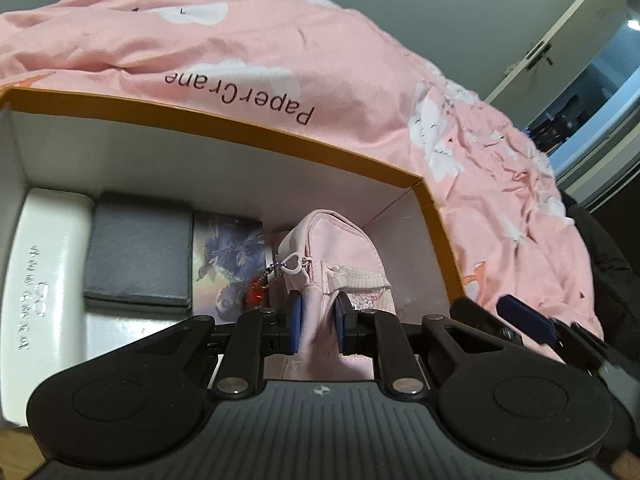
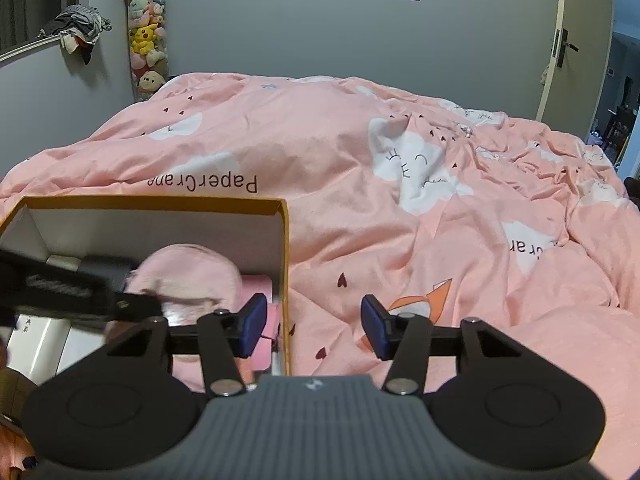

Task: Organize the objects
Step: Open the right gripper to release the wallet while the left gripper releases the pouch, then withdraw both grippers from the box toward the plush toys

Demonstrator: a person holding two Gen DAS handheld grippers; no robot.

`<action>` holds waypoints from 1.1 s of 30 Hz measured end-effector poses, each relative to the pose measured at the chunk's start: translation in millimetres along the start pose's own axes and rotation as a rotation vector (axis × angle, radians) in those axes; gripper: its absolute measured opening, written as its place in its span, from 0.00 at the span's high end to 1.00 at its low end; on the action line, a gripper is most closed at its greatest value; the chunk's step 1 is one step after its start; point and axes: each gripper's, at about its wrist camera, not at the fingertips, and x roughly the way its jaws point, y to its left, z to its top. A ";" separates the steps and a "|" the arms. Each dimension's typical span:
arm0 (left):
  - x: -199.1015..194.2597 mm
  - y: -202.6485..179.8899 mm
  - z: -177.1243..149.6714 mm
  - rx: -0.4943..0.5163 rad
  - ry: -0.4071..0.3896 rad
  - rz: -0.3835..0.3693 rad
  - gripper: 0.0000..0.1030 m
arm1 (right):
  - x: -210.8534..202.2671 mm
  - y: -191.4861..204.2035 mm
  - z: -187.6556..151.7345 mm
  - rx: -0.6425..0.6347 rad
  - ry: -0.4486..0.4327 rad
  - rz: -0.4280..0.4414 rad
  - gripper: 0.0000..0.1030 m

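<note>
- Bedroom setting: a pink quilt printed with white cats covered the bed, and an open cardboard box with an orange rim and white inner walls rested on it; this box serves as the landmark below.
- Inside the box, along its left side, lay a white glossy case; next to that lay a dark grey folded wallet, then a printed card with a dark figure.
- Toward the right end of the box, the left gripper had its blue pads clamped tight on the near end of a soft pink zip pouch with a bead-chain charm. The pouch hung within the box walls; whether it touched the floor could not be determined.
- The right gripper was about half open with nothing between its fingers, straddling the right wall of the box.
- Risk: the pouch was pinched by a narrow fold of fabric, so it could slip or swing on release and land on the card.
- Risk: the charm could snag on a gripper pad as the left hand withdraws, dragging the pouch back out.
- Risk: the right gripper sat close to the box wall; a knock could tip the box on the soft quilt.
</note>
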 end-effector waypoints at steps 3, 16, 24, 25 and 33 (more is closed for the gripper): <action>15.5 -3.7 3.4 0.013 0.033 0.039 0.81 | 2.9 -1.5 -2.4 0.002 0.007 -0.005 0.46; 24.8 -9.4 5.7 0.113 0.057 0.181 0.50 | 5.5 1.0 -4.7 -0.016 0.028 0.002 0.42; -23.3 -23.2 -3.0 0.203 -0.114 0.187 0.47 | -10.6 1.8 -0.8 -0.016 -0.004 0.006 0.38; -33.2 -24.6 -6.3 0.214 -0.144 0.182 0.47 | -14.5 2.0 -0.7 -0.015 -0.011 0.009 0.38; -114.8 -32.9 -49.0 0.303 -0.312 0.125 0.47 | -65.5 10.1 -15.8 -0.002 -0.088 0.056 0.33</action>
